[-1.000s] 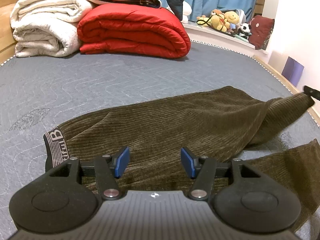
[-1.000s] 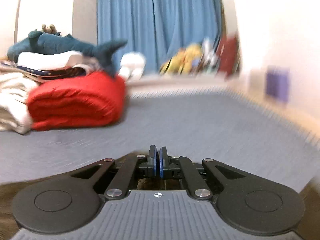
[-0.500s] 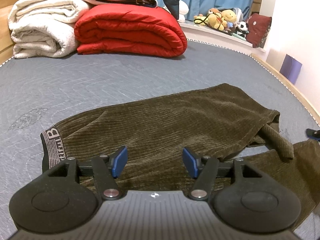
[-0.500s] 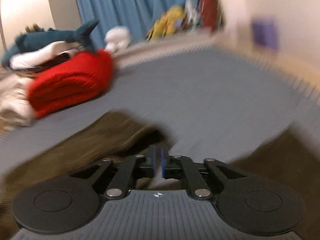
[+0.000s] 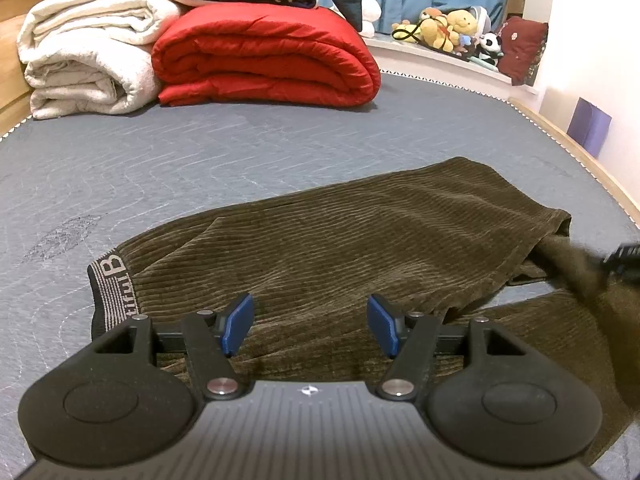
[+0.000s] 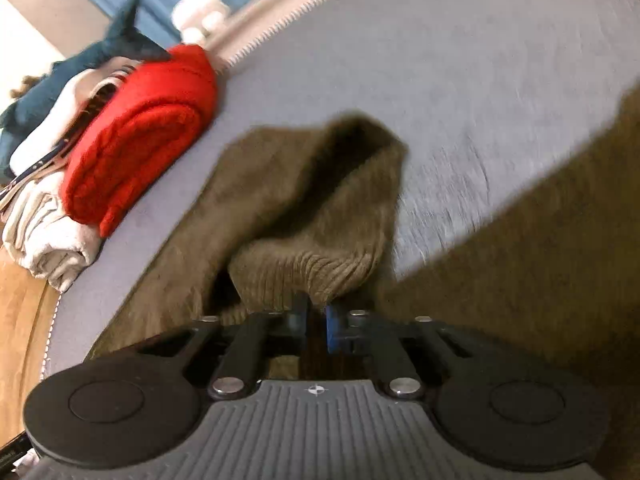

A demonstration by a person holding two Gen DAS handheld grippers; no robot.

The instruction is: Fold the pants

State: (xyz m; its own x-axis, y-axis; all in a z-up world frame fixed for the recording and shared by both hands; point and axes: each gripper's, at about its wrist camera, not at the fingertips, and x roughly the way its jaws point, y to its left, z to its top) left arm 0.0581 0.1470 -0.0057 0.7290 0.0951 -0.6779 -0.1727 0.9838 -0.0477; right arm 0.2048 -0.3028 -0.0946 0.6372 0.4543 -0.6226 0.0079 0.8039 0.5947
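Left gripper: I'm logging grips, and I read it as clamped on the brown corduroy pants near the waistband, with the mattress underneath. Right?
Not quite. The left gripper is open above the brown corduroy pants, gripping nothing; the left wrist view shows it.

Your left gripper [image 5: 310, 328] is matte black plastic: a ribbed, grey-black central body with a small white cross-shaped mark at its front edge, and a rounded lobe on each side, each bearing a shallow circular recess. Two black link bars run forward from silver round-headed screws to the finger carriers, which have smaller screws on top. The pads [image 5: 239, 322] are bright blue and flat. Your right gripper [image 6: 318, 322] has the same build: same ribbed body, same cross mark, same silver screws, same twin lobes, same blue pads [image 6: 332, 326].
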